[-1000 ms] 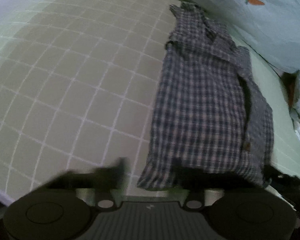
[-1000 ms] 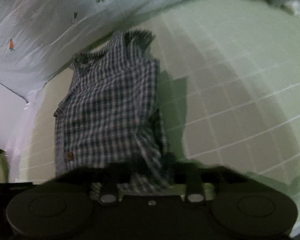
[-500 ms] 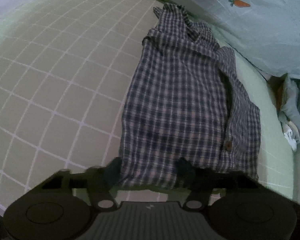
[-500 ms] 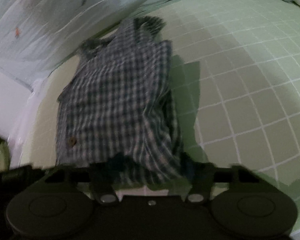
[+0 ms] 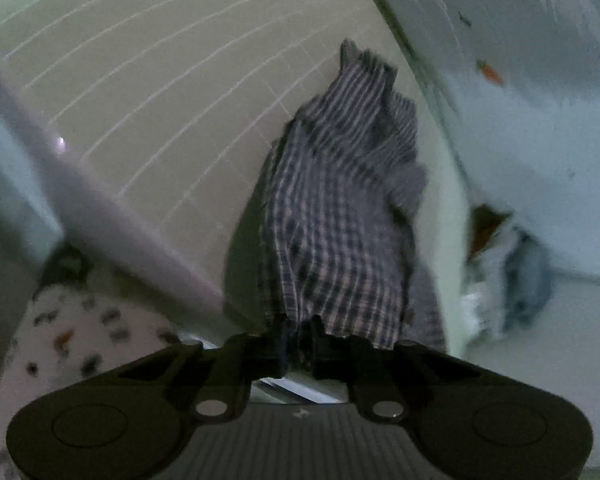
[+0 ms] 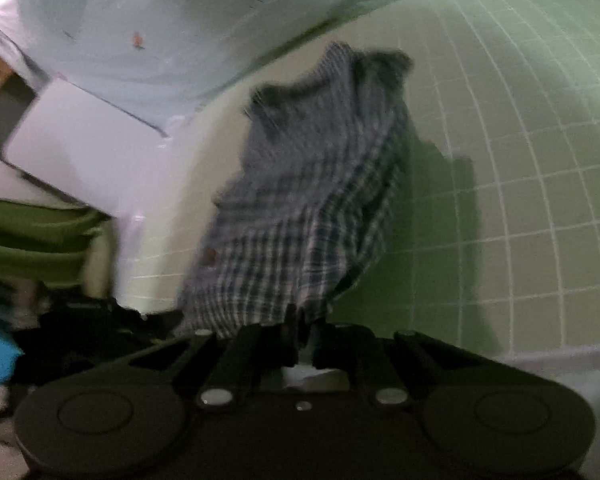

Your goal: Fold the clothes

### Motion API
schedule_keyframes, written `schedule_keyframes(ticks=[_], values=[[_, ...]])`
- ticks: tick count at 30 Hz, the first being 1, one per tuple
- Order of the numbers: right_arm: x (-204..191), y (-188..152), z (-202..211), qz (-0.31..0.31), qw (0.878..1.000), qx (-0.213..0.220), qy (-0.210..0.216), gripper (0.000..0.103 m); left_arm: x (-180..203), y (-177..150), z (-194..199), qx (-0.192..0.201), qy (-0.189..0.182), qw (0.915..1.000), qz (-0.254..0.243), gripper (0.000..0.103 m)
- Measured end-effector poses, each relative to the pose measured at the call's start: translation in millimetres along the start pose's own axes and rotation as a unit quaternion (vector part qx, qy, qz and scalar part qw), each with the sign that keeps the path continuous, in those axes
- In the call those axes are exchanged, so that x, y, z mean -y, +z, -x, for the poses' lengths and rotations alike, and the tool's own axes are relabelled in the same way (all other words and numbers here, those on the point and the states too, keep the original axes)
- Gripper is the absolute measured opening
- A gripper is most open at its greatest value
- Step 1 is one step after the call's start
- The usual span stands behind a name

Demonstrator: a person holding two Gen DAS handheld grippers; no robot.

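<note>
While the left tongs (image 5: 298, 330) are closing on the shirt (image 5: 340, 216) hem, the right tongs (image 6: 300, 330) are pinching its other near corner, lifting it off the bed (image 6: 520, 160) for folding.

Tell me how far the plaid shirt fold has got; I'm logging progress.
Done: the plaid shirt is already narrowed into a long strip on the green grid sheet. In hand: the left gripper and right gripper each pinch its near hem, lifted off the sheet. Left: carry the hem toward the collar end and lay it flat.
</note>
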State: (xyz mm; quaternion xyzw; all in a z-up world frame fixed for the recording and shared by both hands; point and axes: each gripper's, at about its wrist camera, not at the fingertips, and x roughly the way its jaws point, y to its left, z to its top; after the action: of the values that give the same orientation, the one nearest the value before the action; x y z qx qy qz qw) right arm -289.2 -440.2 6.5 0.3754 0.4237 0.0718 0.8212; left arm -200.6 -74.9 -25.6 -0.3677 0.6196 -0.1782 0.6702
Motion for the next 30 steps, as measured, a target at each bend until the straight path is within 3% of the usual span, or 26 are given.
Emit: schedule_keyframes(ticks=[3, 5, 7, 12, 15, 16, 22, 26, 30], values=[[3, 10, 13, -0.039, 0.999, -0.019, 0.033, 0.006, -1, 7, 9, 0.002, -0.019, 0.9971, 0.074, 0.001], [7, 17, 13, -0.058, 0.997, -0.024, 0.037, 0.006, 0, 20, 8, 0.003, -0.07, 0.99, 0.122, 0.0], [8, 29, 11, -0.075, 0.996, -0.017, 0.054, 0.006, 11, 38, 4, 0.006, -0.097, 0.9873, 0.126, 0.0], [3, 70, -2, -0.085, 0.994, 0.005, 0.07, 0.005, 51, 81, -20, 0.002, -0.055, 0.9977, 0.039, 0.002], [5, 91, -7, -0.076, 0.995, 0.015, 0.062, 0.006, 49, 93, -40, -0.012, -0.015, 0.9994, 0.028, 0.024], [5, 96, -9, -0.073, 0.996, 0.017, 0.057, 0.005, 47, 95, -47, -0.013, -0.005, 0.9995, 0.027, 0.024], [15, 100, -14, -0.043, 0.998, 0.031, -0.016, 0.006, 27, 93, -78, -0.045, 0.034, 0.9982, 0.021, 0.029], [34, 89, -17, -0.023, 0.997, 0.02, -0.074, 0.006, 21, 88, -98, -0.034, 0.074, 0.9966, -0.013, 0.034], [55, 74, -23, -0.03, 0.993, 0.011, -0.111, 0.015, 23, 82, -114, -0.016, 0.104, 0.9933, -0.046, 0.051]])
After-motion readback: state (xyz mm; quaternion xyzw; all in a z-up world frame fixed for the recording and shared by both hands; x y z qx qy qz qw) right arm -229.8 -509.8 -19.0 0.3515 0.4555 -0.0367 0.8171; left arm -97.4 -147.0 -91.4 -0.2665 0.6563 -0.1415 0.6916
